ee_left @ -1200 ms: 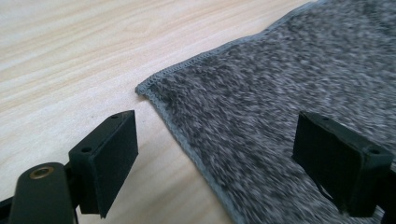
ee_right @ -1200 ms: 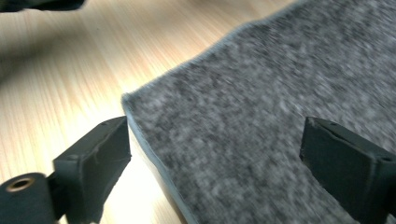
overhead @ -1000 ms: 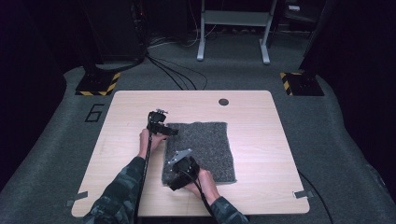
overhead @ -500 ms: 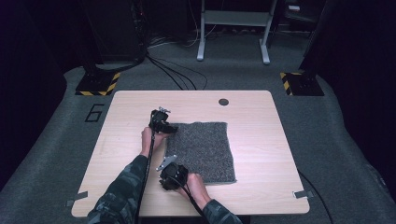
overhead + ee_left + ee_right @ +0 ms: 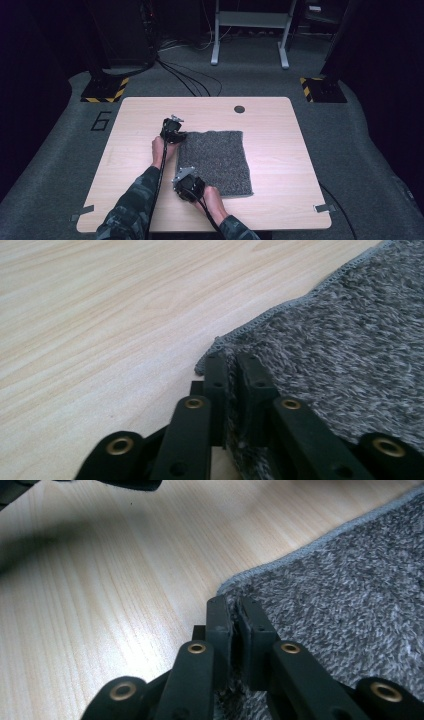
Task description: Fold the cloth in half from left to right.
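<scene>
Both tools (image 5: 176,134) clamped on towel (image 5: 215,160)

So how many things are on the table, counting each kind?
Grey towel: 1
Grippers, left gripper and right gripper, each pinching a towel corner: 2
Dark round hole cap in the table: 1
Total: 4

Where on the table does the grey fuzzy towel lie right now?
In the high view the grey fuzzy towel lies flat at the middle of the light wooden table, its left corners pinched by the left gripper and right gripper.
</scene>
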Demonstrator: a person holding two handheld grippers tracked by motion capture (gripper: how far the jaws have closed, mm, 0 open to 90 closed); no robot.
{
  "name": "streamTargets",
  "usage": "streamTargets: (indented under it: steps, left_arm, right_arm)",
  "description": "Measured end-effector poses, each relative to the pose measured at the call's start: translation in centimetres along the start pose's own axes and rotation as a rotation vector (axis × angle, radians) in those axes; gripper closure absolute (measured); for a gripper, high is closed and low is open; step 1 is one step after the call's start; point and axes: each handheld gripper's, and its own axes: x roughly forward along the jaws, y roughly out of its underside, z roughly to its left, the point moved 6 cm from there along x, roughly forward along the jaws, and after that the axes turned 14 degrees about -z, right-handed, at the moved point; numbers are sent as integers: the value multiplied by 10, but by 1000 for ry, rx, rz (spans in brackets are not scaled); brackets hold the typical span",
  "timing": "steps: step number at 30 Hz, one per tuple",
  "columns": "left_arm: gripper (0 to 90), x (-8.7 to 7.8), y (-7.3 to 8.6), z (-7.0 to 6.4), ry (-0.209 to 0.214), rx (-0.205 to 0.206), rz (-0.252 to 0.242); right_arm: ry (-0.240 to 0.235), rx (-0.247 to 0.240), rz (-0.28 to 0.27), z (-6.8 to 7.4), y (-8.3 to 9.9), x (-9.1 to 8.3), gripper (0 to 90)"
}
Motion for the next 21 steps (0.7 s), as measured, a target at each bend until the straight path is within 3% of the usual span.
streamTargets:
  steps: [4, 9, 13, 21]
  left_arm:
    - [867, 1, -1, -1, -8, 5, 5]
    - [869, -3, -3, -3, -5, -2, 12]
    - [869, -8, -9, -6, -2, 11, 10]
    - [869, -15, -14, -5, -9, 11, 13]
  right_arm:
    - [4, 5, -38, -1, 2, -1, 866]
    - [-17, 26, -40, 1, 2, -8, 869]
    - [-15, 39, -88, 3, -6, -19, 870]
    - [-12, 42, -103, 4, -11, -30, 870]
